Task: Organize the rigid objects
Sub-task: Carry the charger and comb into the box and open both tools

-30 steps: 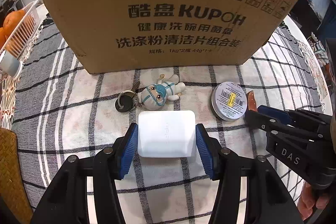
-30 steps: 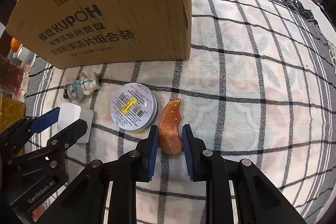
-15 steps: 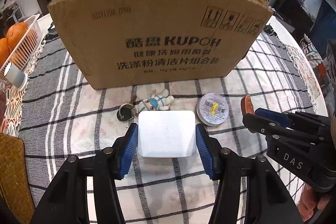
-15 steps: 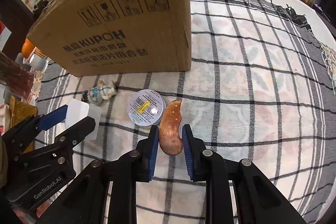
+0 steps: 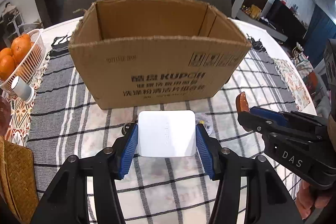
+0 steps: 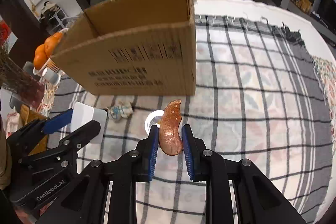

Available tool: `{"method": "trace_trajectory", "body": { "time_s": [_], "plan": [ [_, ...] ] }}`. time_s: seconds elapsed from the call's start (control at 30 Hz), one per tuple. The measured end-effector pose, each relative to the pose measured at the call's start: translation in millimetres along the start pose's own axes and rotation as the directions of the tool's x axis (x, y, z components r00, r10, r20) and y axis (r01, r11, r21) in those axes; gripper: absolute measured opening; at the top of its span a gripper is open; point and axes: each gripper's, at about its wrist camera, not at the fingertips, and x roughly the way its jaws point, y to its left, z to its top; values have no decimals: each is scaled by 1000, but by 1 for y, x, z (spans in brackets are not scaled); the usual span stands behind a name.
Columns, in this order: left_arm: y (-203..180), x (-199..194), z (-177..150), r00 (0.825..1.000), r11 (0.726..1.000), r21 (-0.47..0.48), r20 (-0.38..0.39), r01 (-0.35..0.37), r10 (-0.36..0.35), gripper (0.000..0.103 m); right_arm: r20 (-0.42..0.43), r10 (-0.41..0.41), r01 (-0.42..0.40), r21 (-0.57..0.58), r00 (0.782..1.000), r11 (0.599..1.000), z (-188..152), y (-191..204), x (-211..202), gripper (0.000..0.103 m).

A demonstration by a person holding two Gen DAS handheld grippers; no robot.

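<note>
The left gripper [image 5: 167, 138] pinches a white box [image 5: 166, 133]; the right gripper [image 6: 169, 141] pinches a brown comb [image 6: 171, 130], both lifted near the cardboard box [image 5: 159, 68].

both grippers were black plastic frames with blue ribbed pads on their fingers and round silver screws at the joints. the left gripper [image 5: 167, 141] carried white "genrobot.ai" lettering on its side; the right gripper [image 6: 169, 141] read "das". bare fingers of the right hand [image 5: 310, 201] wrapped its handle.
</note>
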Motion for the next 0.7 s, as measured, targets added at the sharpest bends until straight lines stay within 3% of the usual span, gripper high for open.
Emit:
{"method": "trace_trajectory", "body": {
  "time_s": [0.7],
  "plan": [
    [1, -76, 52, 987, 1000, 16, 161, 13, -16, 54, 172, 61, -56, -30, 983, 998, 42, 28, -75, 24]
  ]
}}
